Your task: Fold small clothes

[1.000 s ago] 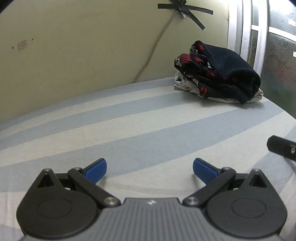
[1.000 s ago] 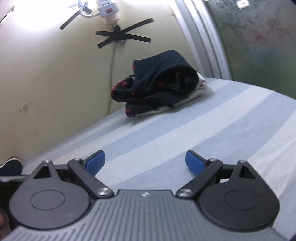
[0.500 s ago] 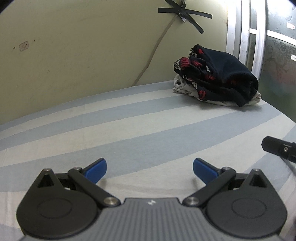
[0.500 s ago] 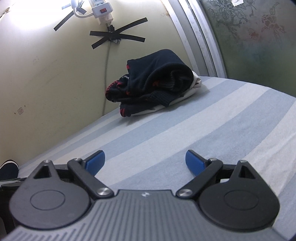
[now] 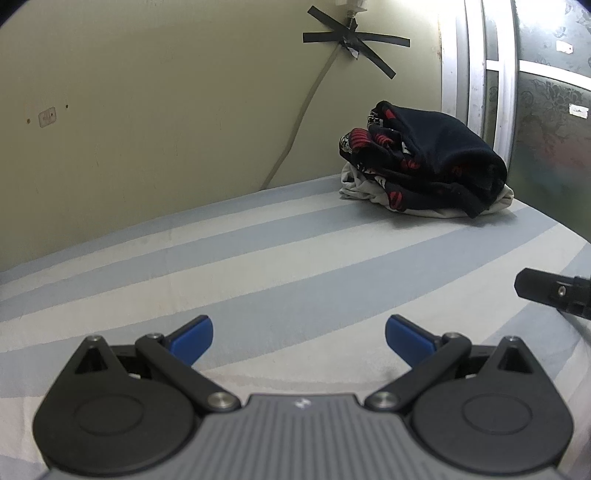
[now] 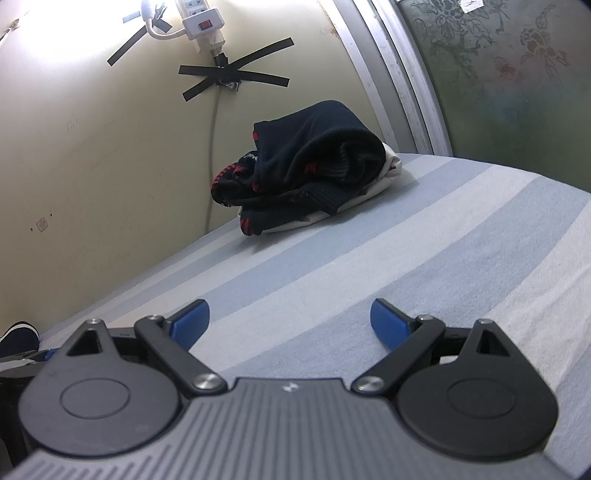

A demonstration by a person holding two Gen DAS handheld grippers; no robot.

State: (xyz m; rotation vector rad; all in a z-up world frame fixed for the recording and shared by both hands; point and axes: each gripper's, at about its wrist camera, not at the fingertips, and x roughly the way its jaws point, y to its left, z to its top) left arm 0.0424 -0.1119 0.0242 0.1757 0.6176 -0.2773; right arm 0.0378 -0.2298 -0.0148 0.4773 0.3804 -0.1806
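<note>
Two claws, both spread apart and gripping nothing.

Left wrist view: left claw [image 5: 299,334] low over the blue-and-white striped bed sheet [image 5: 258,266], blue pads wide. Crumpled pile of small clothes, dark navy knit with red pattern on top of a white garment [image 5: 424,170], sits on the sheet at the far corner by the wall, well apart from the claw. Black tip of the right claw's body [image 5: 550,295] pokes in, nearer than the pile.

Right wrist view: right claw [image 6: 290,321] also wide, empty, pointing toward the pile [image 6: 314,181].

Risk, as I judge it: layers are tangled, so a pinch on the navy knit could drag the white piece along, or catch several layers and spoil the spread-out.

Only the right view shows the white power strip taped to the wall [image 6: 201,18] above the pile, plus a dark shoe-like shape [image 6: 18,338] at far left. Only the left view shows the other claw.
</note>
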